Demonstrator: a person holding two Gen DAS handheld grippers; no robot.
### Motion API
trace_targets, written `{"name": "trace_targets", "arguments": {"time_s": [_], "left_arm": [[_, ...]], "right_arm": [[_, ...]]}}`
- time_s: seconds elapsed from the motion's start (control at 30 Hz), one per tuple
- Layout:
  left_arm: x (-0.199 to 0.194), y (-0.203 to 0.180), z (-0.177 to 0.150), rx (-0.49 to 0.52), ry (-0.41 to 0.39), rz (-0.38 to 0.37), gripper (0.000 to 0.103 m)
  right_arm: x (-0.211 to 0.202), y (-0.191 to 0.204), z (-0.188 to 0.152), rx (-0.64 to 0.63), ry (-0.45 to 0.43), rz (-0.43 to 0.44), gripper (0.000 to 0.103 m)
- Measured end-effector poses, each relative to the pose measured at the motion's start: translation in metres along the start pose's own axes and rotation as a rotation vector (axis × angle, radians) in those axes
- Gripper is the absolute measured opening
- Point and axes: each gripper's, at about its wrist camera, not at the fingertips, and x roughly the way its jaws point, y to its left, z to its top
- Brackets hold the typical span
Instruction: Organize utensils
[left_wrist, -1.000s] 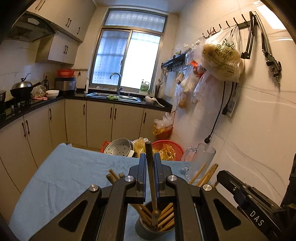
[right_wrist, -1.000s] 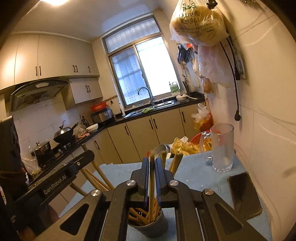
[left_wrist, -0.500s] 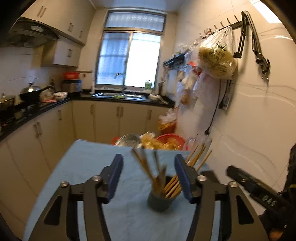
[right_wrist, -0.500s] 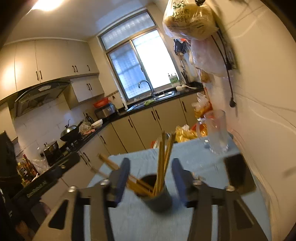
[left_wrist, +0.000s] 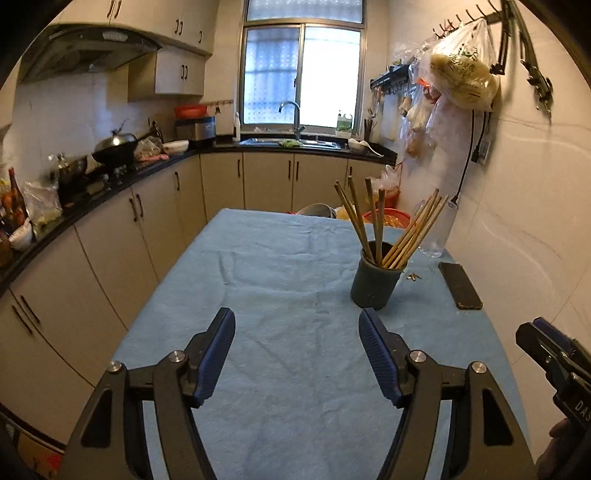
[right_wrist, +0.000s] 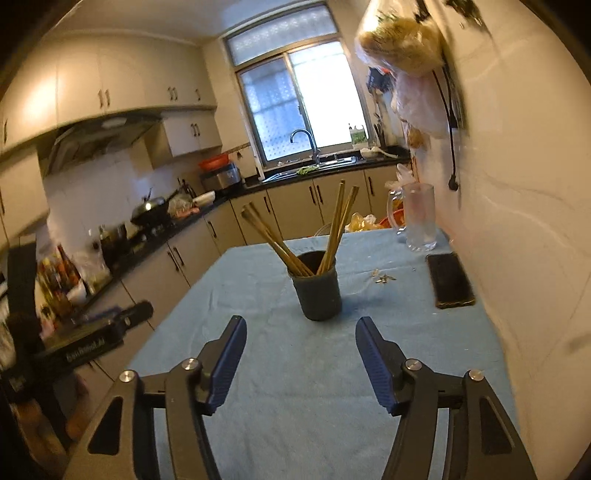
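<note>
L gripper (left_wrist: 297, 347): my jaws opening, wide apart, nothing btwn them.
R gripper (right_wrist: 300, 354): same, opening, empty.
Chopsticks (left_wrist: 384, 225): all standing in dark cup (left_wrist: 375, 280) on blue cloth (left_wrist: 280, 280), ahead of both grippers, apart from them.
Risk: cup looks top-heavy w/ splayed sticks; a nudge from my fingers could tip it twd phone (right_wrist: 448, 280) or glass mug (right_wrist: 417, 218).
Writing: "DAS" on R gripper body in L view; lettering on L gripper in R view too blurred to read.

A plain light blue tablecloth (left_wrist: 280, 280) fills the lower middle of both views. Right of centre stands a dark grey-green cup (right_wrist: 319, 291) of tan wooden chopsticks (left_wrist: 406, 232), with a black phone (right_wrist: 448, 280) at the right edge.
</note>
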Motion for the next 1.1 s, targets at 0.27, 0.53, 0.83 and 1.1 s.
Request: {"name": "trace_targets", "arguments": {"time_s": [0.27,0.53,0.83,1.1], "left_arm": [[-0.027,-0.006,-0.01,0.049,-0.062,0.036,0.076],[-0.032,-0.005,-0.012,0.033,-0.067,0.033,0.078],[-0.034,-0.006,-0.014,0.039,-0.073,0.046,0.078],[-0.029,-0.004,-0.017,0.046,-0.066,0.061,0.079]], "right_arm": [[-0.021,0.008,-0.003,-0.008,-0.029,-0.004,0.066],[-0.03,0.014,-0.001,-0.014,-0.06,-0.001,0.067],[-0.036,0.017,0.0,-0.019,-0.092,-0.017,0.068],[-0.039,0.017,0.001,-0.014,-0.115,-0.013,0.071]]}}
